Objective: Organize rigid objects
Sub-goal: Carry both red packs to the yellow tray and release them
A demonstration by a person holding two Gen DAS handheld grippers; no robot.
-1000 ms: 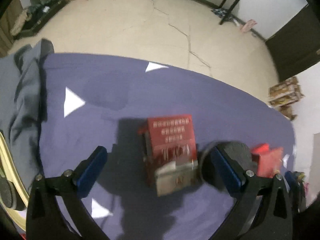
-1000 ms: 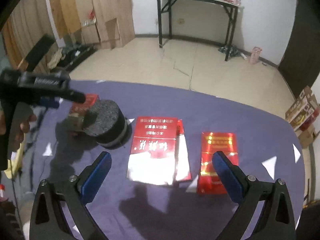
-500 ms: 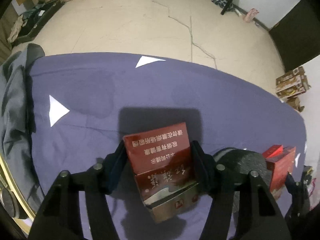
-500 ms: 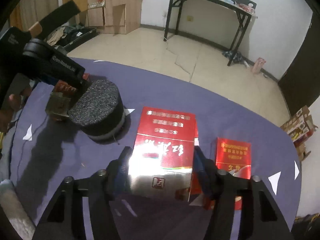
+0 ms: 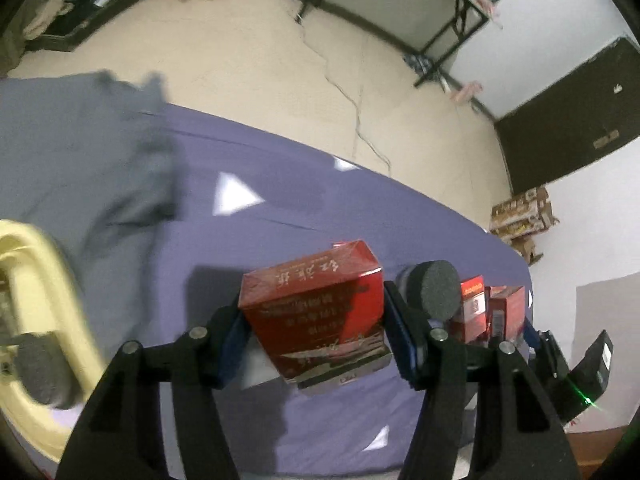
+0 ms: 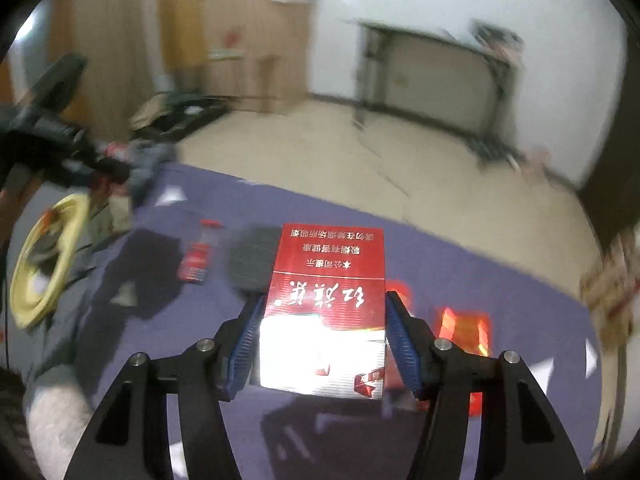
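Note:
My left gripper is shut on a red cigarette carton and holds it tilted above the purple tablecloth. My right gripper is shut on another red cigarette carton, flat and lifted over the cloth. A black foam cylinder stands just right of the left carton; it also shows in the right wrist view. More red packs stand behind it. A red pack lies under my right gripper.
A yellow basket sits at the table's left end, seen also in the right wrist view. A grey cloth lies beside it. A small red pack lies left of the cylinder. Bare floor lies beyond the far edge.
Both grippers closed on their cartons and lifted them. The left one swung toward the left end, bringing the yellow basket into view. The right view is blurred with motion.

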